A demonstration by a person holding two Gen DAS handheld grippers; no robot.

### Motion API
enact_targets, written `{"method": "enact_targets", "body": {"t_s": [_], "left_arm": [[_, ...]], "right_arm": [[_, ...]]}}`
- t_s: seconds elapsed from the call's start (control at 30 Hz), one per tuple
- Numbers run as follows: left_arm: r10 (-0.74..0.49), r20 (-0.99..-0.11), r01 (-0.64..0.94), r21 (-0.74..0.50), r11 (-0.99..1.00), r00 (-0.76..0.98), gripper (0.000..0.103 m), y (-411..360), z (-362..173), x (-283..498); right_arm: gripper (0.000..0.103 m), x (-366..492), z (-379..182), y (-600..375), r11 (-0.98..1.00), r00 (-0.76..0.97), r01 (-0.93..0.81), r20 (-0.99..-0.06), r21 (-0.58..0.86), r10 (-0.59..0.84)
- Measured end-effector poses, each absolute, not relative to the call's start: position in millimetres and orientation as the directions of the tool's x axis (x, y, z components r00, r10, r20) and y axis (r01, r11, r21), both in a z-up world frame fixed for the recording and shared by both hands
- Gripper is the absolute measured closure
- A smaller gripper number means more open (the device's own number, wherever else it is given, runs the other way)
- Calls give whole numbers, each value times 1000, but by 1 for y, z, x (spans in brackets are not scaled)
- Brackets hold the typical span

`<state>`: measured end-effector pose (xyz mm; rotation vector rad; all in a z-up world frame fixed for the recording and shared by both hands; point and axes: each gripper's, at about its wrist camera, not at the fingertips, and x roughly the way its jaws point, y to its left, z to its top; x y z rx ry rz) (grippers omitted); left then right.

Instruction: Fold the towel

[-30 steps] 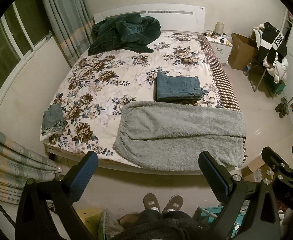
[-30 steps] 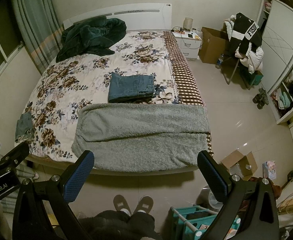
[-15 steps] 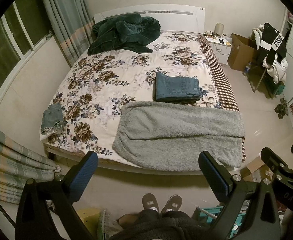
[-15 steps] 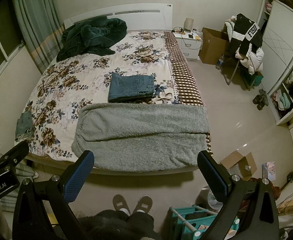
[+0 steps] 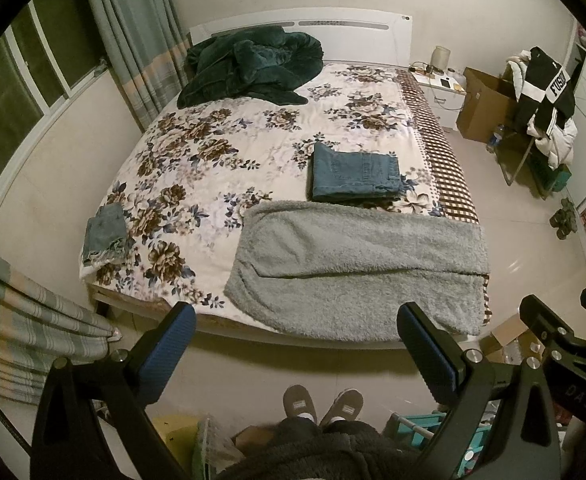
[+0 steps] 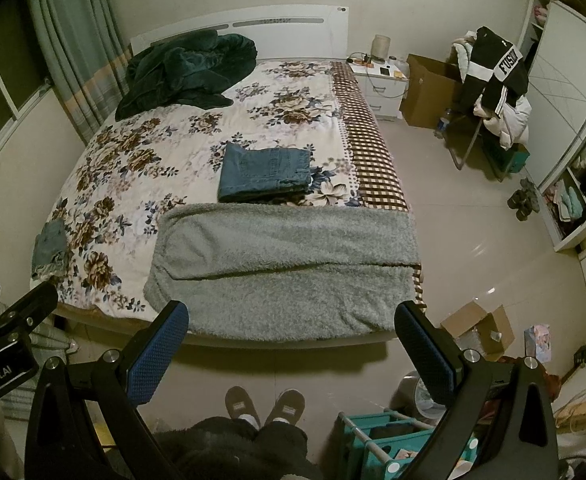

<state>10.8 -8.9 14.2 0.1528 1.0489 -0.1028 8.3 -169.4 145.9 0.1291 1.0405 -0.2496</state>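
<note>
A fluffy grey towel (image 5: 357, 268) (image 6: 285, 268) lies folded over on the near end of the floral bed (image 5: 229, 168) (image 6: 133, 168), its upper layer ending in a crease across the middle and its front edge hanging over the bed's foot. My left gripper (image 5: 295, 322) is open, held high above the floor in front of the bed, with nothing between its blue pads. The right gripper (image 6: 291, 320) is likewise open and empty, level with the towel's near edge. Neither touches the towel.
Folded blue jeans (image 5: 355, 176) (image 6: 265, 174) lie just behind the towel. A small folded denim piece (image 5: 105, 234) sits at the bed's left edge, a dark green blanket (image 5: 249, 66) at the headboard. A person's slippers (image 6: 265, 404), a teal rack (image 6: 393, 440) and a cardboard box (image 6: 481, 330) are on the floor.
Both views have shifted very slightly; the towel and other items on the bed lie as before, and both grippers stay open.
</note>
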Motion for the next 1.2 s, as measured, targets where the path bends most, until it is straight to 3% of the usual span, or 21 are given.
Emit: {"method": "enact_targets", "body": {"t_s": [0.57, 0.87, 1.2], "left_arm": [[45, -863, 96, 108, 990, 504, 0, -28, -3, 9], [193, -853, -52, 192, 980, 486, 0, -16, -76, 87], [274, -925, -91, 259, 962, 263, 0, -5, -197, 225]], "right_arm": [[0, 8, 109, -164, 967, 452, 253, -884, 4, -115], [0, 73, 31, -213, 950, 395, 311, -906, -24, -152], [0, 216, -103, -279, 900, 238, 434, -959, -36, -153]]}}
